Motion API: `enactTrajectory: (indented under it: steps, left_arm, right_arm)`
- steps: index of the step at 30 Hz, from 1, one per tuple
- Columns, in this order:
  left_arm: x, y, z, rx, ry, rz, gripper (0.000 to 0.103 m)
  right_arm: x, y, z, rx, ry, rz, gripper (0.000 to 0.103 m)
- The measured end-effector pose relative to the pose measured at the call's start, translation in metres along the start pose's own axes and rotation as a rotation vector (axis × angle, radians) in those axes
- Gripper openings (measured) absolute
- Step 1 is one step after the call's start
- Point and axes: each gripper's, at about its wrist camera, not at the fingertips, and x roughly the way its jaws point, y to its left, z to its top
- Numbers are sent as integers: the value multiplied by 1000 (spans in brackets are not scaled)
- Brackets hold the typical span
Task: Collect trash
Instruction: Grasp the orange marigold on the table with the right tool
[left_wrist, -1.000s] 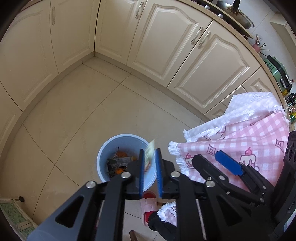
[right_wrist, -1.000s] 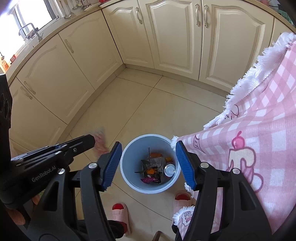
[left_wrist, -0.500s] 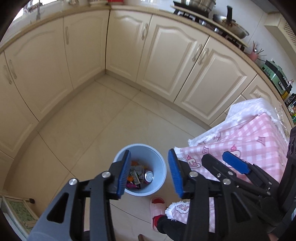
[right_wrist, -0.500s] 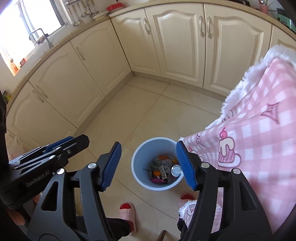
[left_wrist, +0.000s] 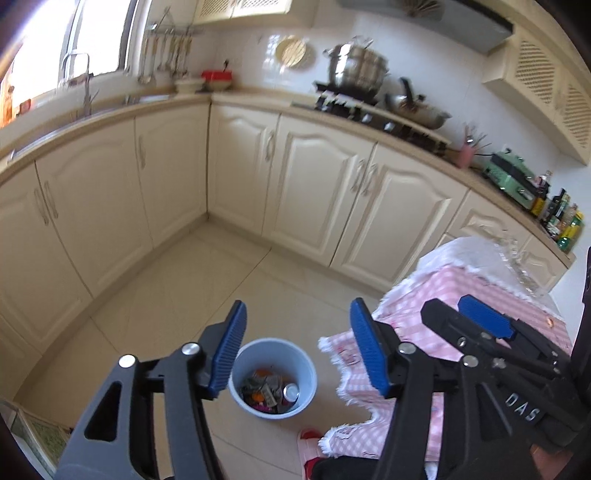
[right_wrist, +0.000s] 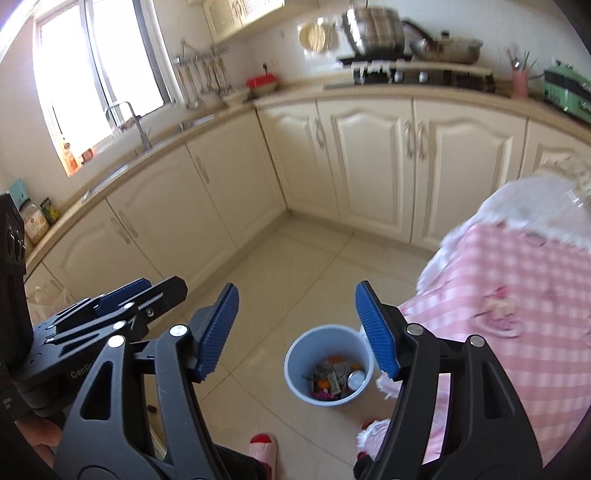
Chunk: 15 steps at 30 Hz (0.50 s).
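Two grippers hover side by side above a kitchen floor, both with their blue-padded jaws spread wide and nothing between them. Seen from its own camera, the left gripper (left_wrist: 297, 347) frames a pale blue trash bin (left_wrist: 306, 363) that stands on the cream floor tiles (left_wrist: 207, 280) below. The right gripper (right_wrist: 295, 330) looks down on the same trash bin (right_wrist: 295, 363) from a slightly different angle, with the bin sitting closer to its right-hand finger.

Inside the bin lies the collected trash (right_wrist: 334, 376): crumpled wrappers, orange and pink scraps, and a small can with a silver top.

Just to the right of the bin, a pink checked tablecloth (left_wrist: 443, 295) with a white fringed edge hangs down over a table, its fringe touching or nearly touching the bin's rim. A pink slipper (right_wrist: 263, 448) with a red toe shows at the lower edge, near the bin.

Farther out, cream cabinets (left_wrist: 314, 192) wrap around the corner of the room beneath a long bench (right_wrist: 424, 94). A steel pot (left_wrist: 356, 68) and a pan sit on the stove. A bright window (right_wrist: 74, 74) stands above the sink at the left.
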Motion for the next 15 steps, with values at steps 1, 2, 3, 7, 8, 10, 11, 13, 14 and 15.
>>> enactTrajectory:
  steps: [1,2,3,7,8,10,11,13,14,15]
  left_arm:
    - [-7,-9,1,14,-15,0,66]
    - [-13,-18,1,26,-30,-2,68]
    - [-18,-27,1,38,-40,-11,68]
    - [-25,-66,0,83,-41,-50,69]
    - [-25,-78,-1,99,-37,-60,69]
    - [-25,-101,-4,128,-28,-83,69]
    - [-23,-116,-5,146,-20,-101,69]
    - [-18,-141,-9,179,0,-135,69]
    - [-16,-155,-11,197,14,-157,69]
    - [-14,-164,-13,209,25,-172,69]
  right_arm:
    - [-10,-5,1,1,-16,-7,66]
    - [-21,-11,2,3,-34,-15,67]
    - [-31,-18,2,7,-47,-25,67]
    - [-69,-53,-1,35,-86,-73,67]
    - [-77,-63,-2,44,-93,-89,68]
    - [-95,-88,-6,66,-107,-124,68]
    - [-103,-97,-8,76,-110,-138,68]
    - [-120,-126,-14,112,-121,-177,69]
    - [-125,-137,-17,125,-124,-192,69]
    - [-131,-151,-21,141,-124,-214,69]
